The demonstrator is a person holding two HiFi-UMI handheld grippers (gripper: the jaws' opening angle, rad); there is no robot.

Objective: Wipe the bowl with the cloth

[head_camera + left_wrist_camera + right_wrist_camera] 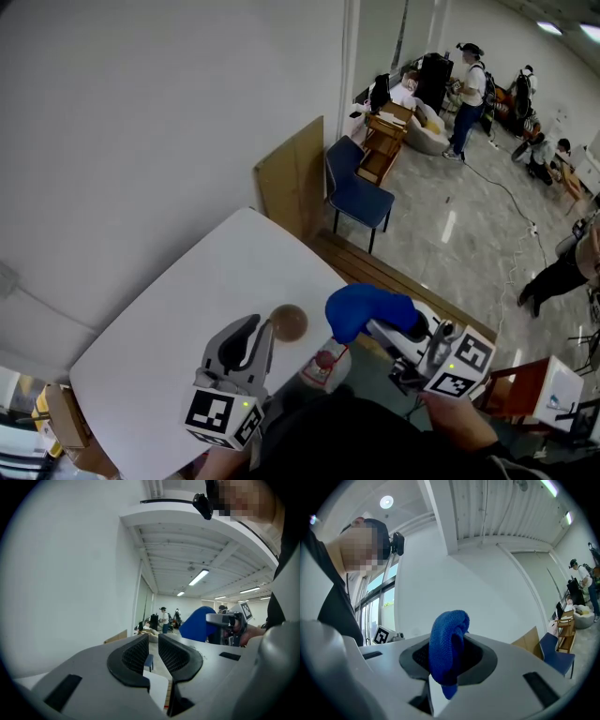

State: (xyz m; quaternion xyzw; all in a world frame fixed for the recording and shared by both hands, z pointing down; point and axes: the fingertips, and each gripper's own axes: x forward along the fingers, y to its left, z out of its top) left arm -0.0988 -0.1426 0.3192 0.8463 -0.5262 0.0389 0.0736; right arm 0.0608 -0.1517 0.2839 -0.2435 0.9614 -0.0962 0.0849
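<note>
A small brown bowl (289,322) shows over the white table (178,319), just right of my left gripper's tips; whether it touches them I cannot tell. My left gripper (266,330) (153,641) points roughly level. Its jaws stand a narrow gap apart with nothing between the pads. My right gripper (380,328) (449,656) is shut on a bunched blue cloth (366,309) (447,639), which sticks up out of its jaws. The left gripper view also shows that blue cloth (200,623), off to the right. The bowl is in neither gripper view.
A small white and red object (325,364) lies near the table's front edge between the grippers. Beyond the table stand a blue chair (359,192), a cardboard sheet (292,178) against the wall, and a wooden bench (394,277). People move about far back in the room.
</note>
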